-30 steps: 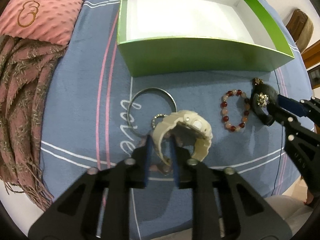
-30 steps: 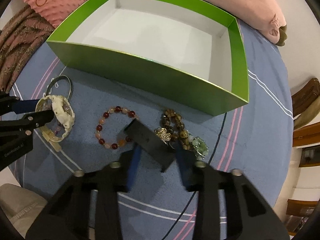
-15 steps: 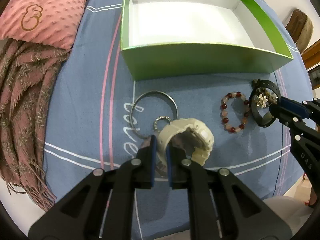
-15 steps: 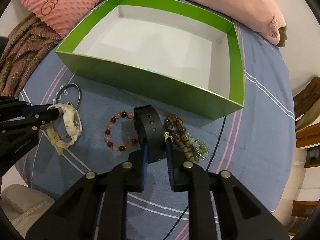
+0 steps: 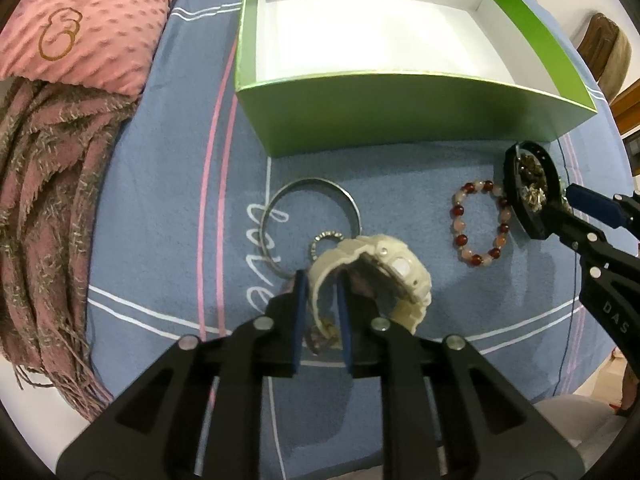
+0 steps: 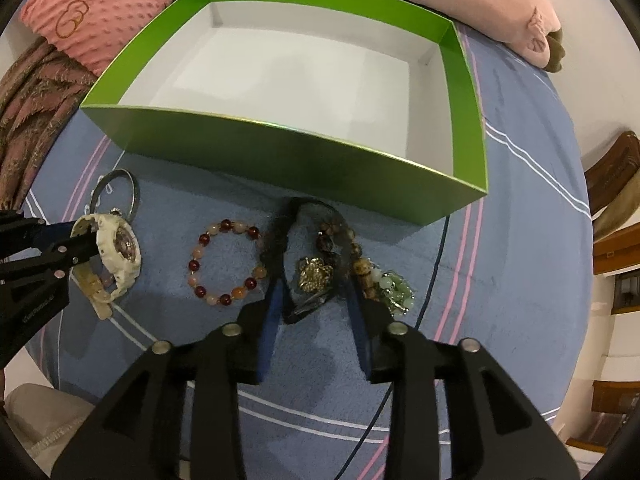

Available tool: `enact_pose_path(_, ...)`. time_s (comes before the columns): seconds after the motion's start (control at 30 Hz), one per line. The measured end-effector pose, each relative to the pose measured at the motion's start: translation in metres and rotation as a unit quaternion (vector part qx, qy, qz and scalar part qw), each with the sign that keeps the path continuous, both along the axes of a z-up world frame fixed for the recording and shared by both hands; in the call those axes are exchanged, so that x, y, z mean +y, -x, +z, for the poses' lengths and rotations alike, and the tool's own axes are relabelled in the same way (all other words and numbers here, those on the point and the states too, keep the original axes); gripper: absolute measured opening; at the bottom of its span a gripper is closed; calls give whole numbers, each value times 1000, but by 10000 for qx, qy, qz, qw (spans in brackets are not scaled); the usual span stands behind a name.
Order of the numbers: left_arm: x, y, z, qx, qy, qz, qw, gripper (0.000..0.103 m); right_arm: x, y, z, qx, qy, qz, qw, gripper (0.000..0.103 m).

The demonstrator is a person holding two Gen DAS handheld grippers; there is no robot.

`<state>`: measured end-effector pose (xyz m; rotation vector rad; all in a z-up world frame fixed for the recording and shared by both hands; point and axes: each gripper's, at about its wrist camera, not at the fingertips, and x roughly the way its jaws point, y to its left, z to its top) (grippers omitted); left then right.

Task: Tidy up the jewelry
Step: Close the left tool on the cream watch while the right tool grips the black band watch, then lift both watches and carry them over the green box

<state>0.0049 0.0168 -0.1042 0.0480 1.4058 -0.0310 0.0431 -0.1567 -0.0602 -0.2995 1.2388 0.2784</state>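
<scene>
The left hand-held gripper (image 5: 322, 300) clamps the cream watch (image 5: 372, 276) strap on the blue bedspread (image 5: 160, 200); the right hand-held gripper (image 6: 316, 300), jaws just widened, straddles the black watch (image 6: 288, 240). Next, seemingly: lifting into the empty green box (image 6: 280, 152).

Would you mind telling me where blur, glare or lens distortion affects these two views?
Left wrist view: the green box bows from fisheye distortion; its white floor is glary. Right wrist view: the black watch band is smeared by motion blur, while the red bead bracelet stays sharp.
</scene>
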Motion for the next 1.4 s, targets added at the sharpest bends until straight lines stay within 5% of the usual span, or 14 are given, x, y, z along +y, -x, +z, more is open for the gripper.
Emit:
enact_pose_path(0.1,-3,5,4,-40,6,-35,10000,7,2,0,-2,9,-9,29,10000,32)
enact_pose_path(0.23,-6,7,9,-79,25,-45,10000,7,4,4,-1,32,-146,44,9999,7)
enact_pose_path(0.3,-8,9,14,-79,50,-33,10000,7,2,7,1,81,-290,13,9995,4)
enact_pose_path(0.87,8,13,29,-168,211,0,9996,8,-52,6,18,196,-1017,-503,9934,3)
enact_pose_path(0.97,7,14,27,-158,216,-34,9996,8,-49,2,13,298,-934,-569,9936,4)
enact_pose_path(1.1,5,12,27,-143,200,-47,9997,10,-44,-4,6,337,-983,-707,9921,59)
enact_pose_path(1.13,5,12,27,-138,198,-48,9997,10,-42,-5,6,315,-975,-697,9923,63)
enact_pose_path(1.27,6,12,26,-132,203,-42,9997,11,-30,-8,0,327,-742,-566,9951,61)
enact_pose_path(1.33,7,11,26,-135,212,-29,9997,11,-24,-9,-7,399,-566,-516,9963,41)
enact_pose_path(1.4,8,11,25,-127,221,-17,9997,11,-22,-9,-12,480,-542,-528,9960,38)
